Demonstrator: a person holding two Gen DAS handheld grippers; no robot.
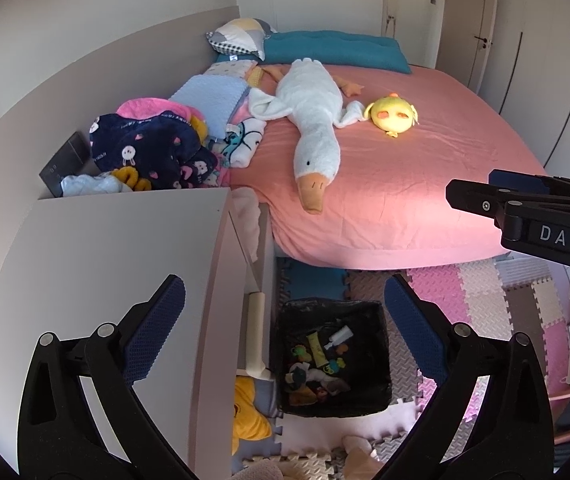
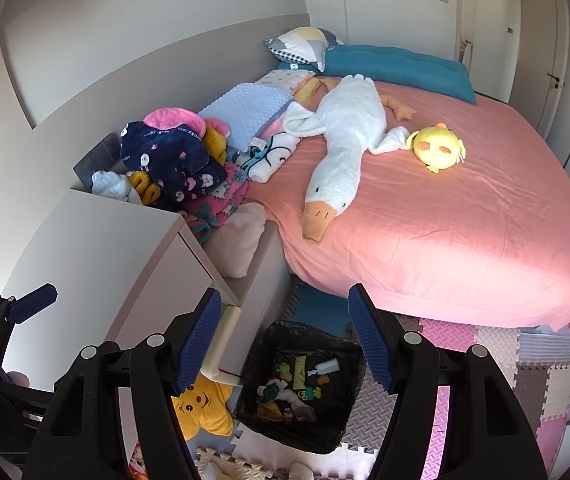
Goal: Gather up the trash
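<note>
At far left stands a pale nightstand (image 1: pixel 117 248), its top bare, with a heap of folded clothes and blankets (image 1: pixel 153 148) piled behind it against the wall. The left gripper (image 1: pixel 285 332) hangs over the nightstand's edge and the floor, jaws spread wide with nothing between them. Directly below, on the foam floor mats (image 1: pixel 485 300), sits the black-lined trash bin (image 1: pixel 381 364), open, holding small scraps, wrappers and a white bottle. A yellow star plush (image 2: pixel 201 404) lies on the floor just left of the bin. The right gripper (image 2: pixel 285 340) hovers above the same bin, jaws partly open and empty. Further right, the pink bed (image 1: pixel 425 152) carries a white goose plush (image 1: pixel 313 120) and a yellow chick plush (image 1: pixel 391 114), lying near each other.
</note>
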